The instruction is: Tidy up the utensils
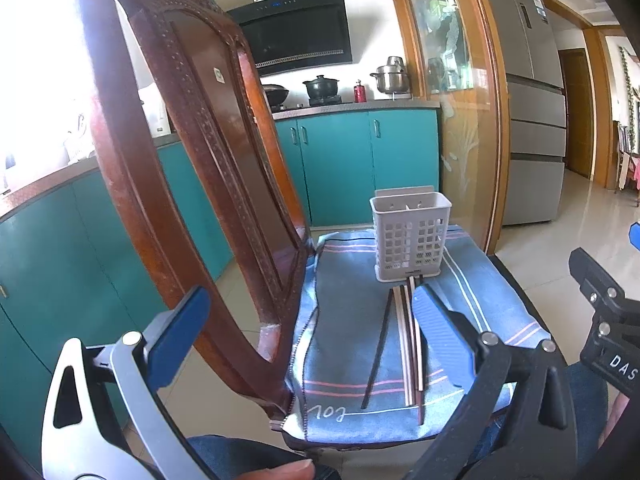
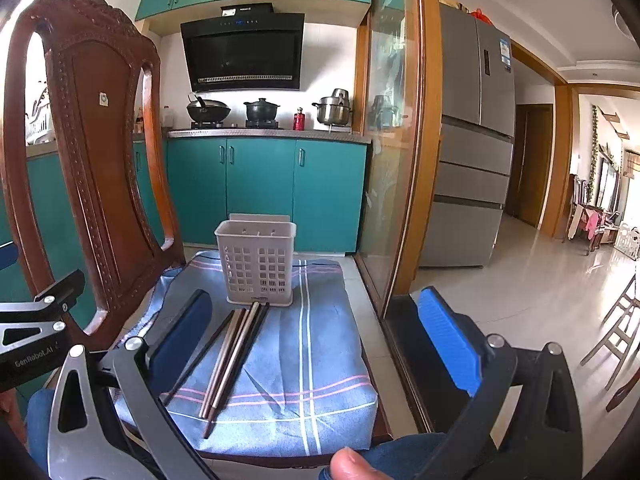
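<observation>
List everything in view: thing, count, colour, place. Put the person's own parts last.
chopsticks: several, dark and pale, lying together on the cloth in front of the holder
utensil holder: one, white, perforated, upright at the far end of the cloth
cloth: one, blue with pink and white stripes, over the chair seat
chair: one, carved reddish-brown wood, back at left
cabinets: teal, above and below the counter
range hood: one, black, on the wall
pots: three, on the counter
fridge: one, grey, right
left tongs: blue pads, open, empty
right tongs: blue pads, open, empty
</observation>
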The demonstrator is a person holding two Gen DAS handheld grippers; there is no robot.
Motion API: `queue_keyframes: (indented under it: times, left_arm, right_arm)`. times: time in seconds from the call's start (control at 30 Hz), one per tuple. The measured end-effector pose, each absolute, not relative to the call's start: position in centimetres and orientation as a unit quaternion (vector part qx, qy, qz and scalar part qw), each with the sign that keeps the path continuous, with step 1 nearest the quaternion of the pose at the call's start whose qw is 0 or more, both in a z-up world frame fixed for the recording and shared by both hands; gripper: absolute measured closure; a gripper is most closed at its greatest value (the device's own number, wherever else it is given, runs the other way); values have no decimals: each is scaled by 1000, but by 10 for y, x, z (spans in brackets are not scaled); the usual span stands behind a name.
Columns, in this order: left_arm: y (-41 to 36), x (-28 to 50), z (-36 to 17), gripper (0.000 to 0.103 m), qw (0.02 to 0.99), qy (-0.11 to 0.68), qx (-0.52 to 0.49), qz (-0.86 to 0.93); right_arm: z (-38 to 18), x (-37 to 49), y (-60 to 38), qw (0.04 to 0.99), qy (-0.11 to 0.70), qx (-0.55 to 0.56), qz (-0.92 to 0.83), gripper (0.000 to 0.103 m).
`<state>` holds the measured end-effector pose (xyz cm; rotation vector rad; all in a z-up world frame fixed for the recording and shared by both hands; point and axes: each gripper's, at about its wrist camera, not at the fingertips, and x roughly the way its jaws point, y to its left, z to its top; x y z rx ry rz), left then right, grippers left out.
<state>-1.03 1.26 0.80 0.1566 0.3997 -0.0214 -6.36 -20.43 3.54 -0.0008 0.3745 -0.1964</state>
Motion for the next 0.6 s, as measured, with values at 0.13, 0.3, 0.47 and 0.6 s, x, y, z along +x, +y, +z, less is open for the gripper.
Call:
queue_keyframes:
  times: [0.13,0.3,0.47,0.6]
  left_arm:
    - [20,-12,11,2,978,195,73,0]
    - [24,-11,9,2,978,196,66,-1]
    - [22,-12,7,2,979,194,60,-18]
    - [19,-11,5,2,978,195,70,-11]
  right_arm:
    - [37,-63,-196,979,184,-4,-87,3]
    - [35,-63,-189,979,185,-14,-83,3]
    - [35,-63,-190,978,188,-15,-87,3]
    - [35,-64,-192,979,186,-12,-87,3]
